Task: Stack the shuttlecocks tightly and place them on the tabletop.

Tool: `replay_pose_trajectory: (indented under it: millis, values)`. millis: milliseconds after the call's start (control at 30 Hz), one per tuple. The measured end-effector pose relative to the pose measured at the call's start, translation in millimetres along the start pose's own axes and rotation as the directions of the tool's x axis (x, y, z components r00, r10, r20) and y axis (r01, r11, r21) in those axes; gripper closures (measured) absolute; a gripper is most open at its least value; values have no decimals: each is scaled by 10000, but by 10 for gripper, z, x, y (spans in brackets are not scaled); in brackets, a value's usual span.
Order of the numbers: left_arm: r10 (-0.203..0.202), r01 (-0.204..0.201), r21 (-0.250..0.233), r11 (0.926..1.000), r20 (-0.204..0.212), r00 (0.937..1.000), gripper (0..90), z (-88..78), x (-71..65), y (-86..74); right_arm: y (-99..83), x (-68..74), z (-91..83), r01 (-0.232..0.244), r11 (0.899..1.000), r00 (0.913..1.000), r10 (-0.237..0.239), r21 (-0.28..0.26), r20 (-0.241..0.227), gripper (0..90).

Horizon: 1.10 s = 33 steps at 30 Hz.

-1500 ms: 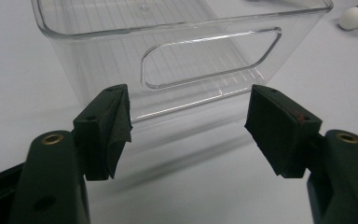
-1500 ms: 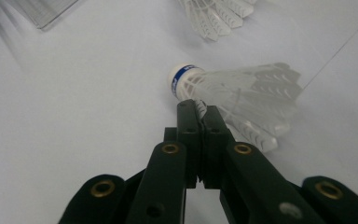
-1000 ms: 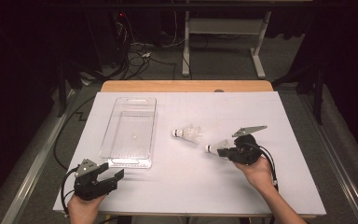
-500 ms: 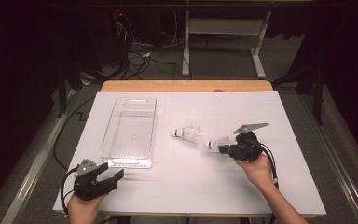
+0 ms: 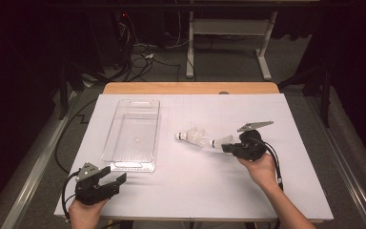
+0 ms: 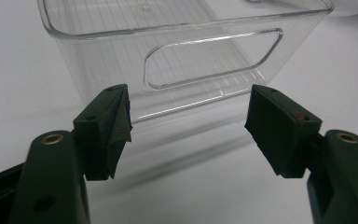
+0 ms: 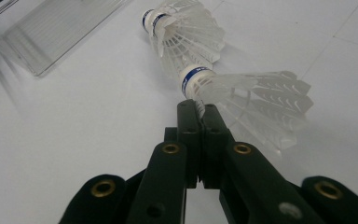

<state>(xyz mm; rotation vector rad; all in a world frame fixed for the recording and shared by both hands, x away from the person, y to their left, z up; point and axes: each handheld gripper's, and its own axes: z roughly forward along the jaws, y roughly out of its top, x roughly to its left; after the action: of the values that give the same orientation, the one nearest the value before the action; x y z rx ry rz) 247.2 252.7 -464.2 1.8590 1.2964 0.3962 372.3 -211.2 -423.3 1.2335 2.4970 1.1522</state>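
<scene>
Two white shuttlecocks with blue-banded corks are on the white table sheet. My right gripper [image 5: 228, 147] [image 7: 200, 109] is shut on the near shuttlecock [image 5: 219, 142] [image 7: 251, 95], pinching its skirt just behind the cork. The other shuttlecock [image 5: 193, 137] [image 7: 186, 35] lies just beyond it, and the two overlap in the right gripper view. Left of them stands a clear plastic bin [image 5: 132, 133] [image 6: 191, 46] with nothing in it. My left gripper [image 5: 116, 180] [image 6: 189, 112] stands open at the front left, its jaws facing the bin's near end wall with its handle cutout.
The white sheet [image 5: 181, 191] covers a wooden table whose bare far edge [image 5: 190, 88] shows. Beyond the table are cables and a white metal frame [image 5: 228, 28] on the floor. A cable trails from each gripper.
My right gripper has shifted slightly away from the person with the shuttlecock in it. The left gripper has stayed put.
</scene>
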Motion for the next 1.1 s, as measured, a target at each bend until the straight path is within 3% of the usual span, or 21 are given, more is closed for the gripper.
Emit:
replay_pose_trajectory:
  millis: [267,1100]
  values:
    - [7,-7,-3,10000,16,10000,317,4,-2,0,26,-39,62,-128,9999,9999,128,-15,70,898]
    - [61,-61,49,10000,37,10000,317,10,-3,5,152,21,251,-132,9999,9999,132,18,-106,898]
